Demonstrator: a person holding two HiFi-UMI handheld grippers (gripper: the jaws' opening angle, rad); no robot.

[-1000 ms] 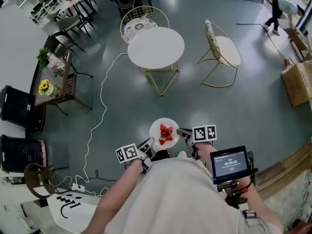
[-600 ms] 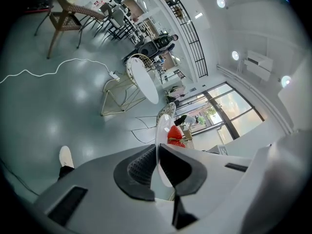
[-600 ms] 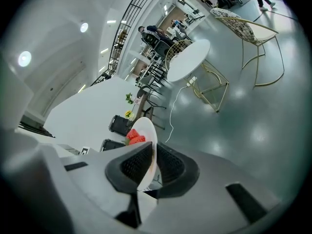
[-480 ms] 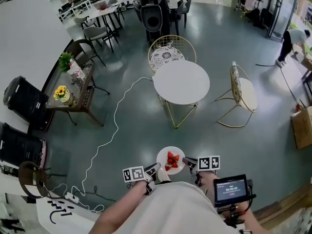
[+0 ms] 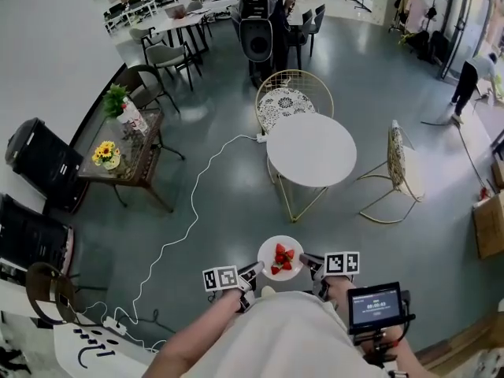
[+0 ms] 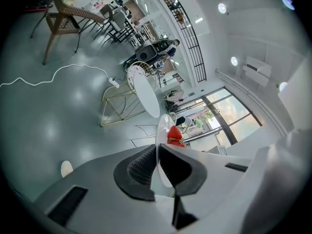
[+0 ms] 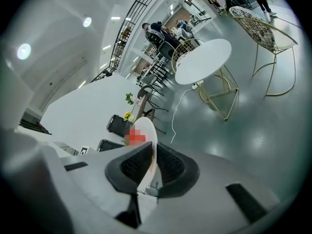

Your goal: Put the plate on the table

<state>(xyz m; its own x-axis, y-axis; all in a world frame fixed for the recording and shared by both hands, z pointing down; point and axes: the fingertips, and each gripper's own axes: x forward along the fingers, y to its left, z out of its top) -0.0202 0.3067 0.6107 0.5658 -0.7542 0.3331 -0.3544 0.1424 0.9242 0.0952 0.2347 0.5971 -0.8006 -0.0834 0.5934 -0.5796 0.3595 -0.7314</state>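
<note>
A small white plate [image 5: 277, 251] with red strawberries [image 5: 281, 259] on it hangs in the air in front of me, held level between both grippers. My left gripper [image 5: 253, 272] is shut on its left rim, and my right gripper [image 5: 307, 261] is shut on its right rim. In the left gripper view the plate [image 6: 162, 130] shows edge-on between the pads, strawberries [image 6: 175, 135] beyond. The right gripper view shows the plate [image 7: 148, 130] pinched the same way. The round white table [image 5: 311, 150] on gold wire legs stands ahead over grey floor, its top bare.
Two gold wire chairs flank the table: one behind it [image 5: 290, 97], one to its right [image 5: 404, 170]. A white cable [image 5: 185, 215] snakes across the floor on the left. A wooden side table [image 5: 126, 152] with flowers stands far left beside black seats [image 5: 41, 164]. A person [image 5: 475, 72] bends at far right.
The view has advanced and tilted up: the round table now sits higher and further right in the head view. The plate stays held between both grippers.
</note>
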